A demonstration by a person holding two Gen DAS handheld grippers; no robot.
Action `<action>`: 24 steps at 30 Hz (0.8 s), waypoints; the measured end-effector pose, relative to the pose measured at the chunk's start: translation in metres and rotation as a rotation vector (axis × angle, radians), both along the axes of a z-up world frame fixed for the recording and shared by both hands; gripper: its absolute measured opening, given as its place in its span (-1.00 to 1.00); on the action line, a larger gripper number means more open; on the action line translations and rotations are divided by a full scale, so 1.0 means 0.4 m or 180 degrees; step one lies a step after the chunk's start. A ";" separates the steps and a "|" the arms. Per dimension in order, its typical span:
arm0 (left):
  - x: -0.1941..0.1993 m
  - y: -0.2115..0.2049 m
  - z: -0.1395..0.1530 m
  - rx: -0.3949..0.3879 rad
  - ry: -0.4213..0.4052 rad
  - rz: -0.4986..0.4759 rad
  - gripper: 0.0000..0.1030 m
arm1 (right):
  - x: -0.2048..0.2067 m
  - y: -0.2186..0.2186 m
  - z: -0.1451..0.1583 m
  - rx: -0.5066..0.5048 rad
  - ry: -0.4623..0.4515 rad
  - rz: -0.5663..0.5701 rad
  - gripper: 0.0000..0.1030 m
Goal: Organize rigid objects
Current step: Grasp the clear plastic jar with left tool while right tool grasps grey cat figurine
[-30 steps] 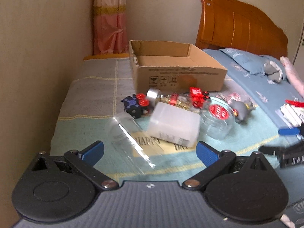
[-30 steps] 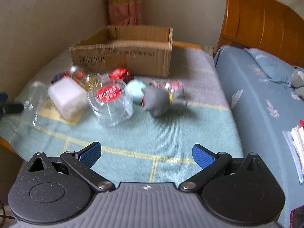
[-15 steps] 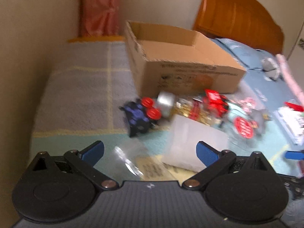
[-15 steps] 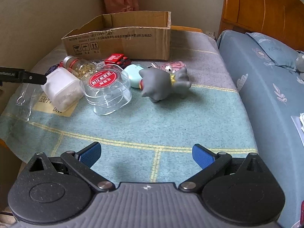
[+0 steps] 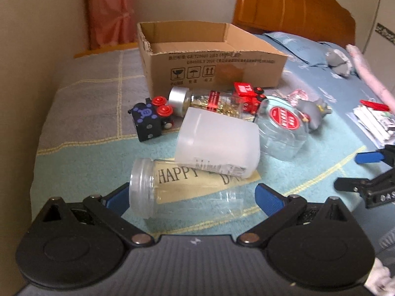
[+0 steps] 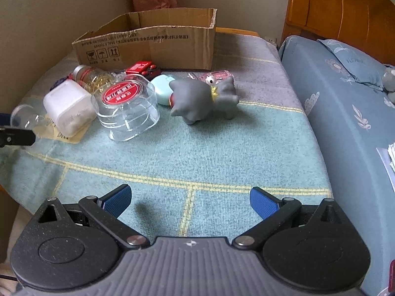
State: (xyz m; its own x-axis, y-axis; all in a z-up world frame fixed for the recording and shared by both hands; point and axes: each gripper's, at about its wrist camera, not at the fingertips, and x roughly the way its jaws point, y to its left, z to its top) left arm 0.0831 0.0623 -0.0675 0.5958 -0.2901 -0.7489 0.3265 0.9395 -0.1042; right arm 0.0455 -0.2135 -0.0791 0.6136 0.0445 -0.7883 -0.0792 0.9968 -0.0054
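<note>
Left gripper [image 5: 192, 196], jaws spread wide, with a clear jar [image 5: 182, 197] lying on its side between the blue pads; whether either pad touches the jar cannot be told. Just beyond the jar lies a frosted white container [image 5: 217, 143], also on its side, partly over a "HAPPY" card [image 5: 180, 177]. To its right is a clear round tub with a red label [image 5: 282, 129]; to its left, a black toy with red wheels [image 5: 150, 118]. Farther back are a gold-filled bottle with a silver cap [image 5: 197, 100], a red toy truck [image 5: 248, 95] and an open cardboard box [image 5: 209, 56]. Right gripper [image 6: 190, 201], jaws spread and holding nothing, hovers over the green blanket [image 6: 222, 153], near of a grey toy animal [image 6: 202, 101].
</note>
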 end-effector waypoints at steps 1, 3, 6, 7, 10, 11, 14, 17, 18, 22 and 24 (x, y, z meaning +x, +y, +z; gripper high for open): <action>-0.002 -0.006 -0.005 0.0019 -0.0018 0.0034 0.99 | 0.002 0.000 -0.004 -0.0031 0.0010 0.0010 1.00; 0.000 -0.017 -0.016 0.0081 -0.0065 0.0094 0.99 | 0.006 0.001 -0.011 -0.0083 0.0019 0.0029 1.00; 0.003 -0.027 -0.033 0.0139 -0.0097 0.0168 0.99 | 0.010 -0.005 -0.013 -0.0072 -0.0012 0.0087 1.00; 0.005 -0.030 -0.040 0.0148 -0.0090 0.0198 0.99 | 0.012 -0.007 -0.013 -0.0066 -0.0024 0.0113 1.00; 0.010 -0.039 -0.059 0.0225 -0.0044 0.0288 0.99 | 0.014 -0.009 -0.015 -0.0067 -0.0084 0.0151 1.00; 0.006 -0.045 -0.060 0.0281 -0.0084 0.0293 0.99 | 0.014 -0.009 -0.015 -0.0071 -0.0097 0.0154 1.00; -0.005 -0.042 -0.064 0.0211 -0.0160 0.0357 0.99 | 0.019 -0.008 -0.014 -0.0072 -0.0104 0.0161 1.00; -0.011 -0.044 -0.068 0.0212 -0.0215 0.0414 0.99 | 0.022 -0.006 -0.017 -0.0071 -0.0144 0.0156 1.00; -0.010 -0.045 -0.066 0.0223 -0.0198 0.0429 0.99 | 0.021 -0.006 -0.018 -0.0071 -0.0164 0.0154 1.00; -0.010 -0.046 -0.066 0.0238 -0.0181 0.0471 0.99 | 0.021 -0.005 -0.022 -0.0066 -0.0230 0.0150 1.00; -0.006 -0.044 -0.064 0.0247 -0.0183 0.0483 0.99 | 0.025 -0.005 -0.023 -0.0069 -0.0240 0.0152 1.00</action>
State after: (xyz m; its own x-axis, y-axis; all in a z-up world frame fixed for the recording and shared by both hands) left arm 0.0806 0.0447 -0.0933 0.6708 -0.1363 -0.7290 0.1838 0.9829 -0.0147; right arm 0.0555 -0.2154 -0.0882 0.6689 0.0587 -0.7410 -0.1253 0.9915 -0.0347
